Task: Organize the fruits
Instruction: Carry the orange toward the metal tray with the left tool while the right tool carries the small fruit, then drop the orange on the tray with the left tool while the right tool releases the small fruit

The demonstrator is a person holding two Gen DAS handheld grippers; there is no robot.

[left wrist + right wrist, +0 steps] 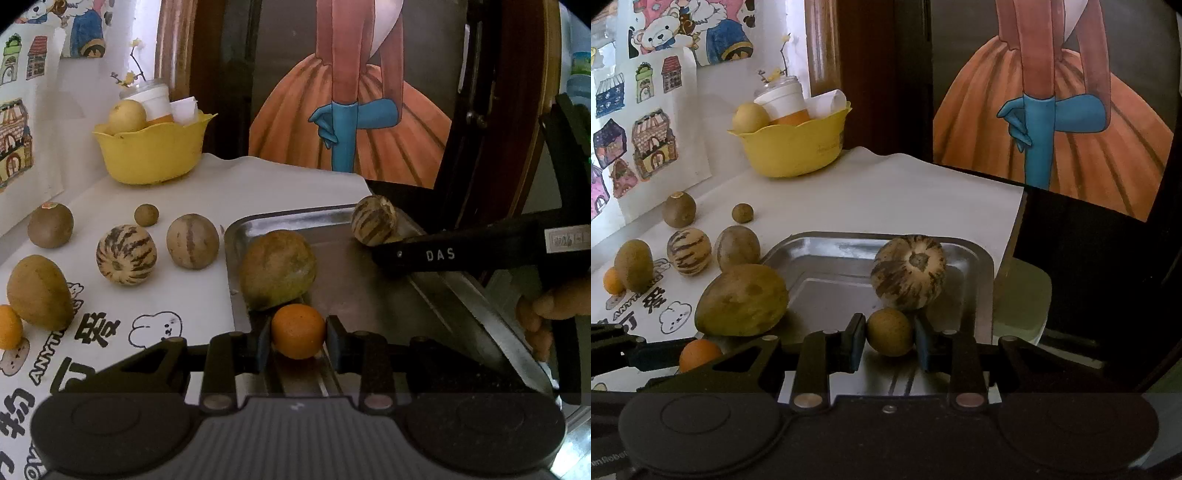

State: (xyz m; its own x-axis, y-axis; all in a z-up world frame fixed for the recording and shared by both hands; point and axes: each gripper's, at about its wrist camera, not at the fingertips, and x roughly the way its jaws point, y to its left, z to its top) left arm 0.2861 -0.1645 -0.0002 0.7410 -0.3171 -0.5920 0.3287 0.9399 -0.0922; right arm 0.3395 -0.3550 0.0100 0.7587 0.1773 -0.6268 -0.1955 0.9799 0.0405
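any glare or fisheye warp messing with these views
Left wrist view: bright sheen along the metal tray's right rim, black fisheye corners, bent door frame. Right wrist view: soft reflections on the tray floor, dim room, backlit window at left; fruit stays sharp in both.

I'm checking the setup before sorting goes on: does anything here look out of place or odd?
One thing: the yellow bowl at the back holds a white cup and rolled paper alongside a yellow fruit, so non-fruit items are mixed in. Nothing looks spilled or damaged, and the metal tray sits flat.
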